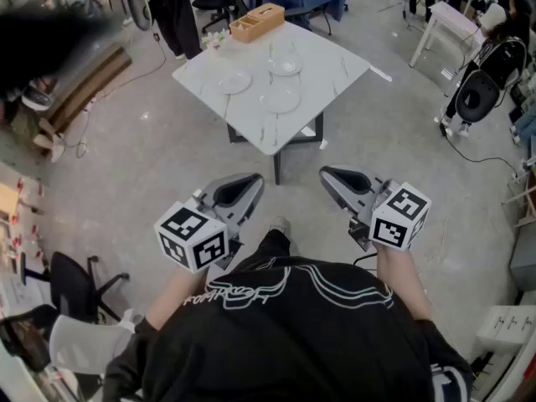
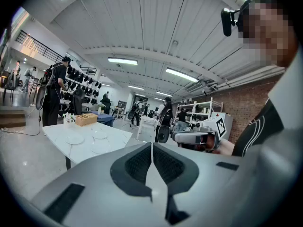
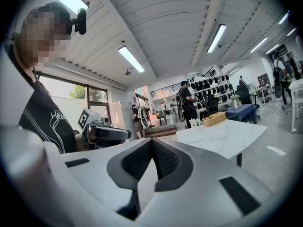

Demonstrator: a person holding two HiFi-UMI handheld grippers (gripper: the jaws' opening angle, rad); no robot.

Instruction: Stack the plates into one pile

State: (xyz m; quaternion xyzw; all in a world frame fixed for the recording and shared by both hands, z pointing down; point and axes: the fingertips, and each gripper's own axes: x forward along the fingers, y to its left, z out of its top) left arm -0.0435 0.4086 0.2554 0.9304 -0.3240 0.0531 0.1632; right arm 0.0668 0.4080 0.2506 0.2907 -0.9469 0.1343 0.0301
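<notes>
Stacking has not begun: three plates [image 1: 280, 100] lie apart on the far white tabletop [image 1: 335, 74]. The left gripper [image 1: 251, 181] and right gripper [image 1: 328, 174] hang near the person, each with fingers pressed together on nothing. The next move likely calls for stepping up and spreading fingers around one plate's rim.

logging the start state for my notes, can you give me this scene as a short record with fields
pile: none yet
plates: left plate, far plate and near plate lie apart
table: white, some way ahead of the person
wooden box: on the table's far corner
left gripper: jaws together, empty
right gripper: jaws together, empty
</notes>
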